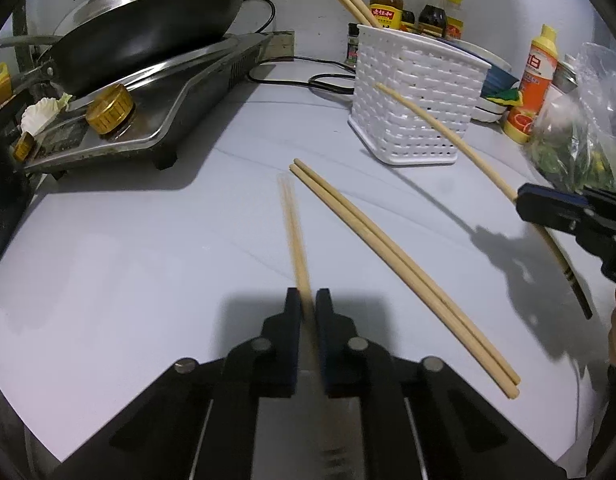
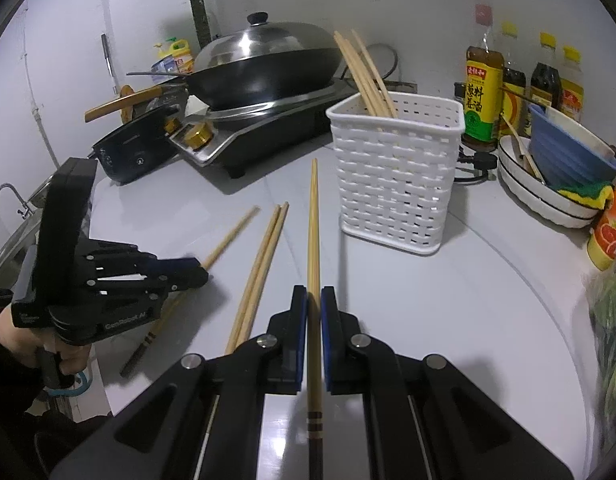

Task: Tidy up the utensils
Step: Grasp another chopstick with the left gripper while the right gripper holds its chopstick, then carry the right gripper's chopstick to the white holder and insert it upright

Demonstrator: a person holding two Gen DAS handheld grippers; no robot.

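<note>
My left gripper point(image 1: 308, 300) is shut on a bamboo chopstick point(image 1: 294, 232) that points ahead over the white counter and looks blurred. In the right wrist view the same gripper point(image 2: 200, 270) sits at the left, with its chopstick point(image 2: 232, 234) sticking out. My right gripper point(image 2: 314, 296) is shut on another chopstick point(image 2: 313, 220) with a dark banded end, aimed toward the white woven basket point(image 2: 392, 176). Two loose chopsticks point(image 1: 388, 248) lie side by side on the counter between the grippers. The basket point(image 1: 416, 96) holds several upright chopsticks point(image 2: 364, 72).
A gas stove point(image 1: 156, 92) with a lidded wok point(image 1: 148, 24) stands at the back left. Sauce bottles point(image 2: 508, 84) line the wall behind the basket. Stacked dishes point(image 2: 548, 184), an orange bottle point(image 1: 534, 80) and a bag of greens point(image 1: 580, 128) crowd the right side.
</note>
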